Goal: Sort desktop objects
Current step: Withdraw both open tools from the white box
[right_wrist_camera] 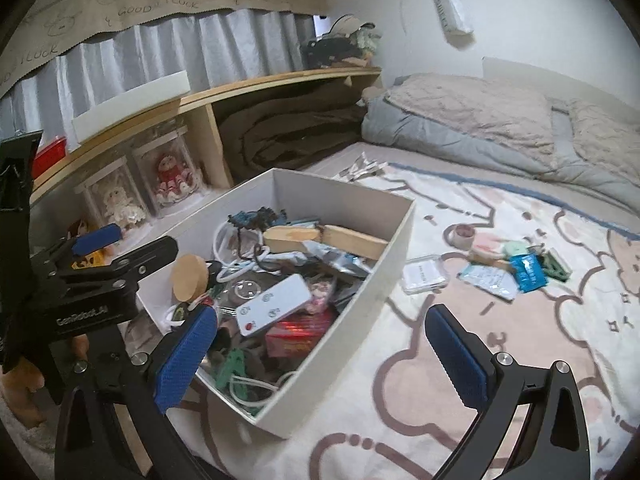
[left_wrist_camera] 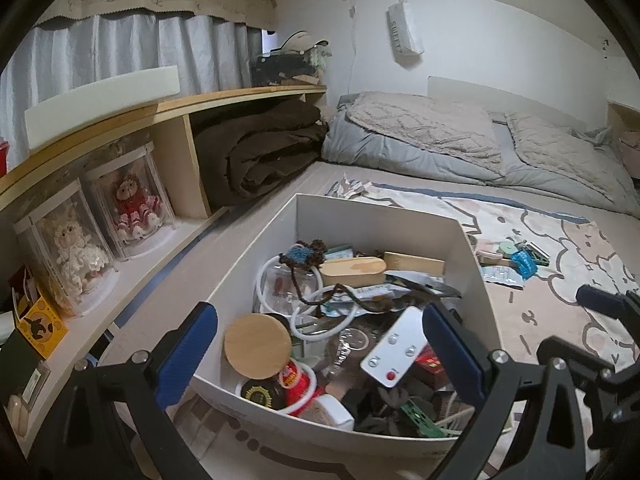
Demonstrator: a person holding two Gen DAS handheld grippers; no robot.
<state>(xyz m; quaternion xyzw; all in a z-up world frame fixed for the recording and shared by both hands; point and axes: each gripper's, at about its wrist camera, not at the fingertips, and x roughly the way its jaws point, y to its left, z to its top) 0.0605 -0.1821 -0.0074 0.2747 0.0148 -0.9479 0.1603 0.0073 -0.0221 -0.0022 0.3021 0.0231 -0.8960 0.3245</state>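
While both of my hand-held grippers hover empty, the scene runs left to right like this:

Shelf (left_wrist_camera: 120, 116): a low wooden unit along the left wall, with two dolls in clear cases (left_wrist_camera: 100, 224) in one bay and a folded brown blanket (left_wrist_camera: 260, 152) in the next.

Left hand-held gripper (left_wrist_camera: 320, 344): fingers wide apart, nothing between them, poised over the near end of the box; one blue pad (left_wrist_camera: 188, 354) sits outside the left wall and the other over the contents.

Box (left_wrist_camera: 360, 216): white, open-topped, standing on the bed cover and heaped with clutter.

In the box: a round wooden lid (left_wrist_camera: 258, 346) at the near left, white cable loops (left_wrist_camera: 316, 300) in the middle, a white remote (left_wrist_camera: 394, 350) with a red button at the near right, a wooden block (left_wrist_camera: 354, 272) toward the far wall.

Right hand-held gripper (right_wrist_camera: 320, 356): fingers also spread wide, holding nothing, its left pad (right_wrist_camera: 186, 354) over the near corner of the box and its right pad over the cover.

Cover (right_wrist_camera: 460, 340): cream with bear outlines, spread over the bed.

Loose items: right of the box, well apart from it, lie a clear case (right_wrist_camera: 424, 274), a blue packet (right_wrist_camera: 528, 266) and a small cup (right_wrist_camera: 462, 235).

Bedding (right_wrist_camera: 500, 120): grey and beige quilts bunched against the far wall.
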